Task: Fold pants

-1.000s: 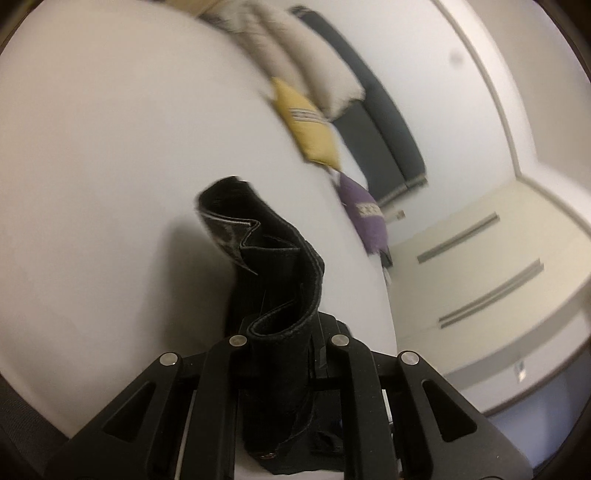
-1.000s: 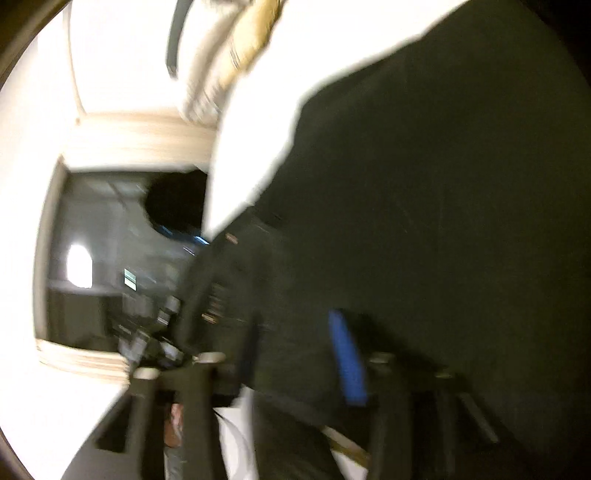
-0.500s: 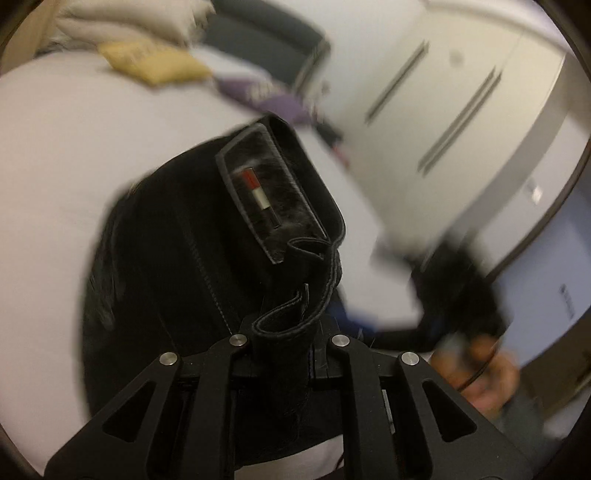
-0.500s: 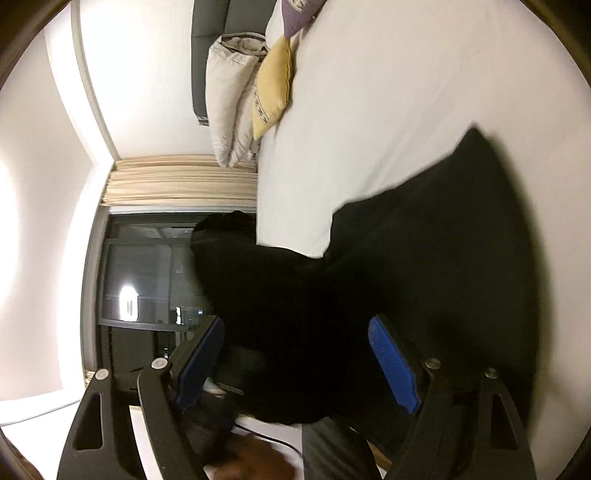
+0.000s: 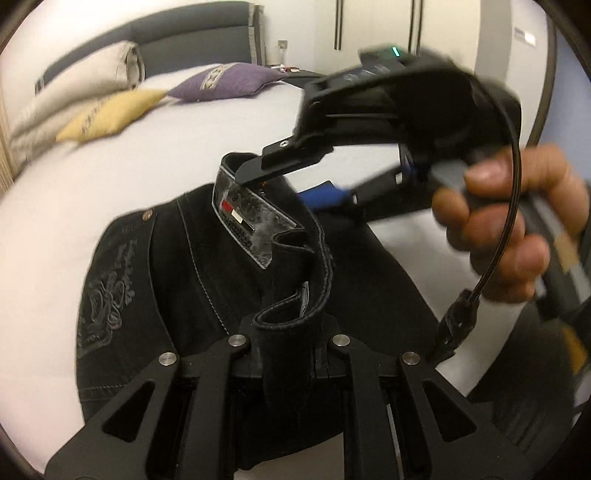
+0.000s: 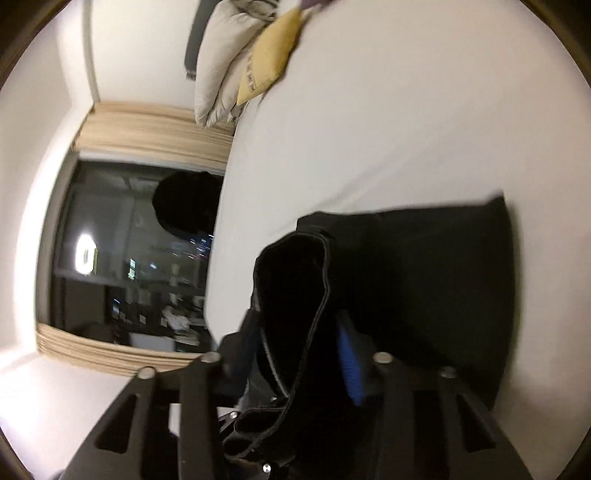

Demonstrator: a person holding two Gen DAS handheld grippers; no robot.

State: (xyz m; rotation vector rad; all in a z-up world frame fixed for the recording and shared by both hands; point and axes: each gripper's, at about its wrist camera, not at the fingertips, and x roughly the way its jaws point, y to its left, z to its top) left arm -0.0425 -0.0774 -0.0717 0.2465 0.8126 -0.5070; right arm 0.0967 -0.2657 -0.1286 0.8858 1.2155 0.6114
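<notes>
Black pants (image 5: 177, 280) lie bunched on the white bed (image 5: 74, 206), with an embroidered pocket and a leather waist label facing up. My left gripper (image 5: 288, 332) is shut on a fold of the waistband, which stands up from its jaws. A hand (image 5: 509, 229) carries my right gripper (image 5: 286, 184) in from the upper right, and it reaches the waistband by the label. In the right wrist view the right gripper (image 6: 299, 350) has its jaws closing on a looped fold of waistband (image 6: 291, 280), with the blue pads (image 6: 349, 362) against the cloth. The rest of the pants (image 6: 424, 277) spreads behind.
A yellow cushion (image 5: 110, 110), a purple cushion (image 5: 225, 79) and pale folded bedding (image 5: 74, 85) sit at the head of the bed under a grey headboard (image 5: 192, 48). Wardrobe doors (image 5: 376, 22) stand beyond. A dark window (image 6: 129, 258) with beige curtains is off the bed's side.
My left gripper swung across the bed and rolled, carrying the waistband toward the right gripper. The right jaws went from wide apart to narrowed around the waistband fold.
</notes>
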